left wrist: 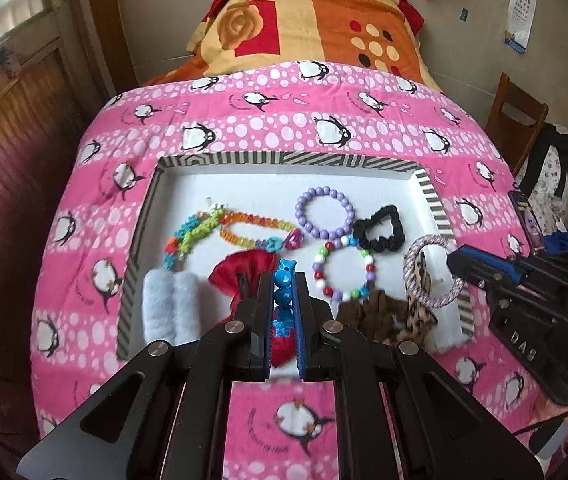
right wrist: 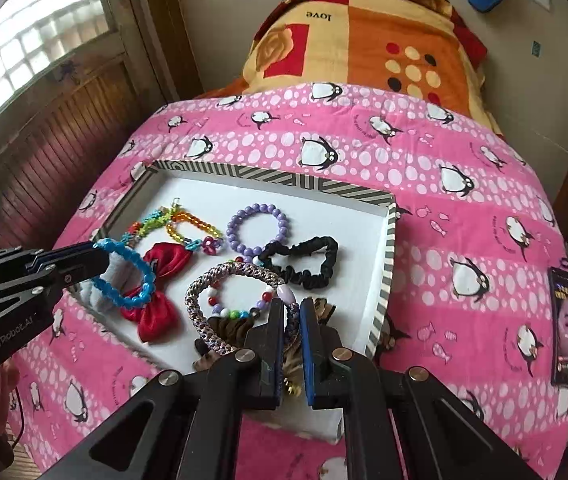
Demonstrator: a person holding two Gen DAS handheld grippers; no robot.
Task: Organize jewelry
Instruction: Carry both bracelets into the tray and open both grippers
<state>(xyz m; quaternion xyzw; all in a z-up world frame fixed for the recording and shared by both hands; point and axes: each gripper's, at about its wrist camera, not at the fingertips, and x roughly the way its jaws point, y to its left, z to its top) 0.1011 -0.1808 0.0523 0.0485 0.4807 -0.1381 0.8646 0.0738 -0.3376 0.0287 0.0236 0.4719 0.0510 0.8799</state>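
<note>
The left gripper (left wrist: 282,280) is pinched tight on a blue bead bracelet (right wrist: 125,276), which hangs from its tips as a loop above the near-left part of the striped tray (left wrist: 284,159); from its own camera the beads show edge-on between the two fingers. The right gripper (right wrist: 292,312) is clamped on a braided hair tie (right wrist: 219,280), a purple-grey woven ring that stands up from its tips and leans toward the left gripper. Right under the left gripper's fingers lies a red satin bow (left wrist: 243,276), and just to its left a pale blue fuzzy scrunchie (left wrist: 171,308) sits against the tray's wall. Ahead of it, further into the tray, a rainbow bead chain (left wrist: 223,228) sprawls with a pink heart charm at its end. Between the two grippers rests a multicoloured bead bracelet (left wrist: 344,272), and beyond that a lilac bead bracelet (left wrist: 325,212) touches a black scrunchie (left wrist: 380,228). Just beneath the right gripper's tips a brown scrunchie (left wrist: 368,312) and a leopard-print one (left wrist: 420,316) bunch together at the tray's near edge. The tray sits on a pink penguin blanket (right wrist: 444,240), and off to the right gripper's right a phone (right wrist: 564,324) lies on that blanket with its screen lit.
</note>
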